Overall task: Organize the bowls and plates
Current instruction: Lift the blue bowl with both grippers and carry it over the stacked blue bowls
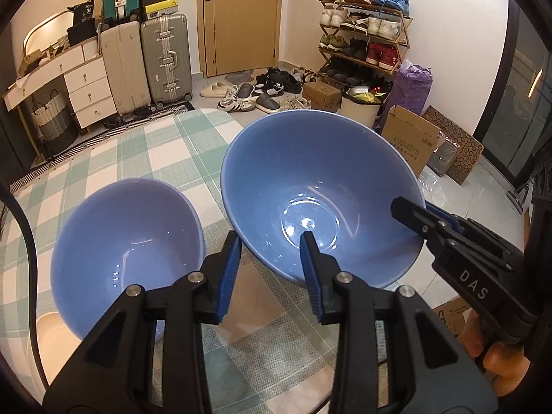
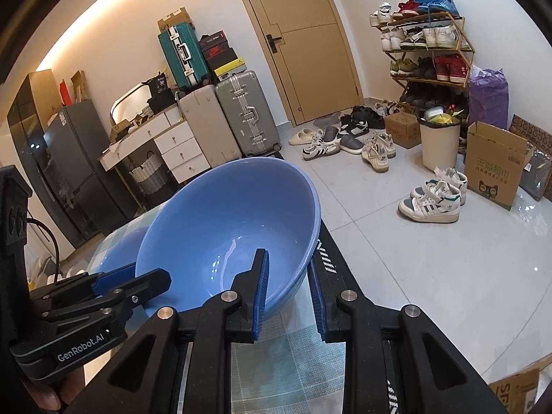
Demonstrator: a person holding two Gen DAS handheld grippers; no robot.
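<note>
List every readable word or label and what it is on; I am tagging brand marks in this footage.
"DAS": right gripper body.
"GenRobot.AI": left gripper body.
"36": black bag on the dresser.
Chinese print on the cardboard box, shoebox logos, "SF" box: too small or partial to read surely.

Checked tablecloth [image 1: 165,145], suitcases [image 1: 165,58] beside the tan door [image 1: 241,17], shoe rack [image 1: 365,34], scattered shoes [image 2: 345,141], cardboard box [image 2: 493,169].

White walls, tan door [image 2: 307,45], pale tiled floor [image 2: 431,262], suitcases [image 2: 227,117] by white drawers [image 2: 179,145], packed shoe rack [image 2: 427,45], warm lighting.
</note>
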